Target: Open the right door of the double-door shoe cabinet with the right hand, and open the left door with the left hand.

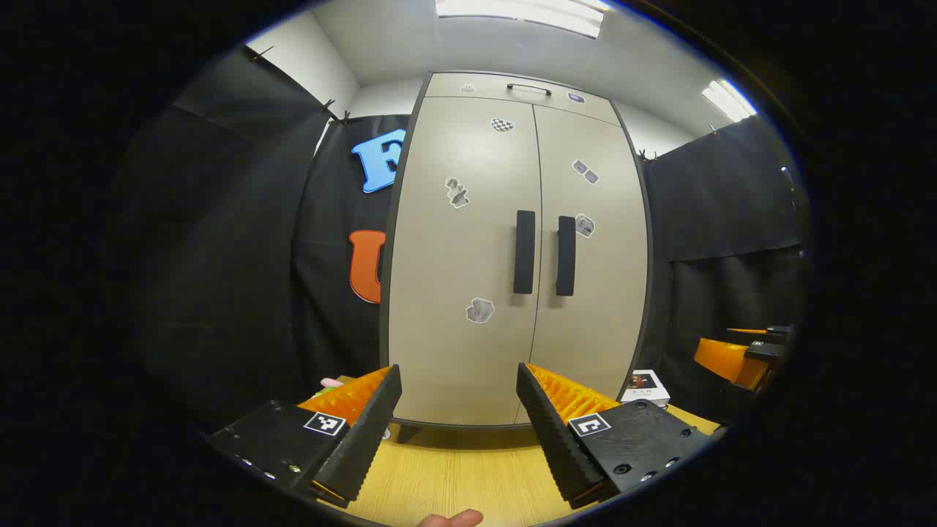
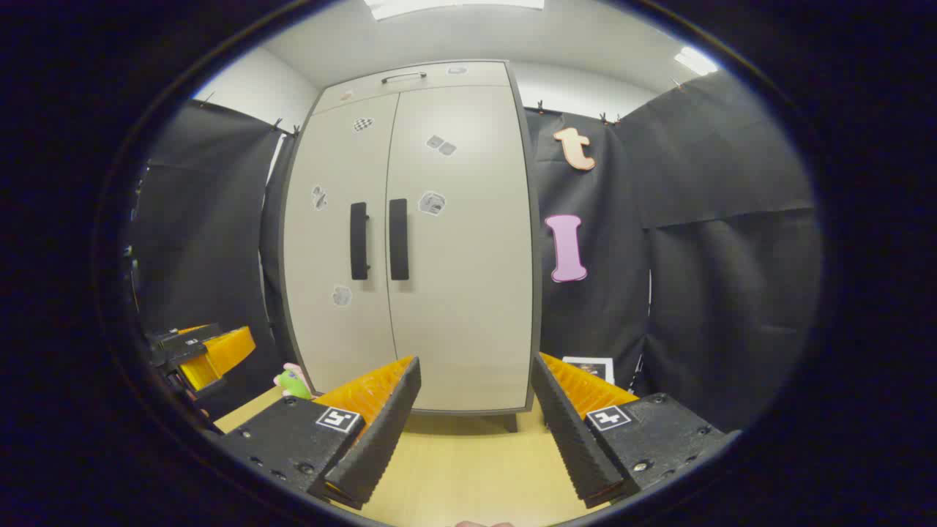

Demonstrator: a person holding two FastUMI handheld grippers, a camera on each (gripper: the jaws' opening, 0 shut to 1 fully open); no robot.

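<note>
Shoe cabinet (image 2: 410,241) stands ahead, both doors closed. My right gripper (image 2: 476,417) and left gripper (image 1: 460,424) both spread wide, empty, well short of it. I judge doors light, rigid; grip right handle (image 2: 398,238), left handle (image 1: 524,252) beside centre seam.

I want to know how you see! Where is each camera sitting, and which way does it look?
Left gripper view: rides on the left claw, faces the closed shoe cabinet slightly from the left; a fingertip peeks in below.
Right gripper view: rides on the right claw, faces the shoe cabinet from the right.
Both share the two dark handles and wooden table.
</note>
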